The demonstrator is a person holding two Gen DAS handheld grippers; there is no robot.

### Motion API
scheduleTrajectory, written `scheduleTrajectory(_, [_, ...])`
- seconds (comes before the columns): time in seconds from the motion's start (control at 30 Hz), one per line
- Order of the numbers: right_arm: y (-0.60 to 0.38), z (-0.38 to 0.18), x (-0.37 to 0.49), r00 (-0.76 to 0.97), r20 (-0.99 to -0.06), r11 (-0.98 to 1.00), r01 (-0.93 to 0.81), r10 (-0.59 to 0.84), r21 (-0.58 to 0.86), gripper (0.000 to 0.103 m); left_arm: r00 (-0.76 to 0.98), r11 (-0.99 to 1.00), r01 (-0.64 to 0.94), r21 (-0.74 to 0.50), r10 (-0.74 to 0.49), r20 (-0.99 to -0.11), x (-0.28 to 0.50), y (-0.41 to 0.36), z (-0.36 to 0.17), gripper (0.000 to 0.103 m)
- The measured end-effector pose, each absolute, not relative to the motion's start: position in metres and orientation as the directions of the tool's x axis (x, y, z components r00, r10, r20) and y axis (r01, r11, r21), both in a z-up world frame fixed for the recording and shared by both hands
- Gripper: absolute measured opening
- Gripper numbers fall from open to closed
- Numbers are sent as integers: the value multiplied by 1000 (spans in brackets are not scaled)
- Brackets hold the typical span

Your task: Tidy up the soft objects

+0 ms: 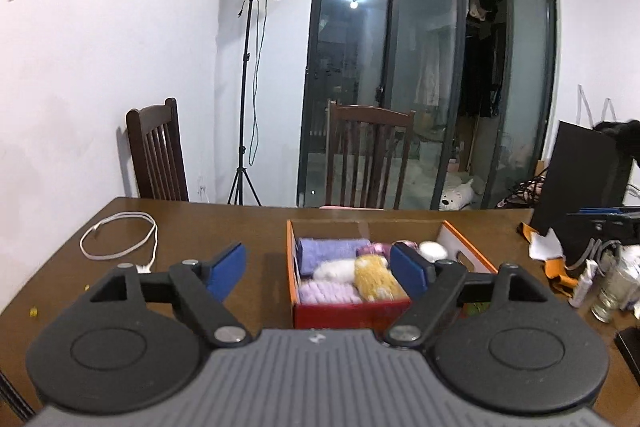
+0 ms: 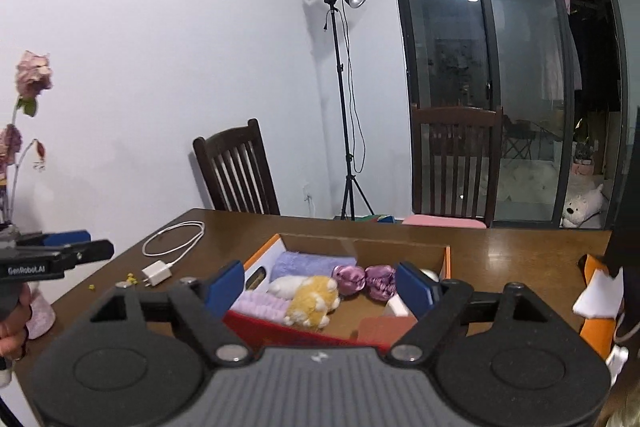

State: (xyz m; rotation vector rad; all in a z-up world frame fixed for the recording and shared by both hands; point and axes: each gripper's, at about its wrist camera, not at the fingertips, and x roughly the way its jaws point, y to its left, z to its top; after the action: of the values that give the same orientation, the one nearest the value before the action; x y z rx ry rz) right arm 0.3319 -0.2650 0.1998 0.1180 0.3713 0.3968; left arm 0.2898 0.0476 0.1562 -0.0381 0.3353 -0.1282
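Both your grippers are empty: left gripper (image 1: 318, 267) fingers wide apart, nothing between them; right gripper (image 2: 320, 285) the same. Both sit on the near side of the box (image 2: 445, 259), above the surface (image 2: 520, 251), not touching anything in it.

Box is your landmark. Inside it, near end: lavender ribbed cloth (image 1: 328, 293) against the near wall, yellow-and-white plush (image 2: 312, 297) lying next to it. Middle: white plush (image 1: 334, 269). Far left corner: folded purple towel (image 2: 312, 265). To the right of the plush: two shiny pink scrunchies (image 2: 364, 281), then something white (image 1: 432, 251) at the right wall, too hidden to name.

Outside the box: white charger and cable (image 2: 172, 255) to its left, no soft items loose there that I can see. Clutter to the right of the box (image 1: 600, 275), can't tell if any of it is soft.

My read: packing looks mostly or fully done. What's left, at most, is tidying the plush and checking the right side.
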Motion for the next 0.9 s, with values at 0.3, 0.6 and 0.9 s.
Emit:
scheduleTrajectory(0.3, [-267, 138, 285, 847, -377, 926, -329, 376, 184, 86, 923, 988, 142, -57, -154, -353, 224, 38, 102, 86])
scheduleTrajectory(0.6, [-270, 71, 257, 835, -415, 932, -305, 361, 195, 86, 863, 964, 189, -186, -253, -437, 239, 12, 42, 86])
scheduleTrajectory(0.9, [-279, 29, 322, 787, -404, 864, -306, 466, 400, 74, 833, 960, 190, -203, -267, -485, 315, -24, 11, 74])
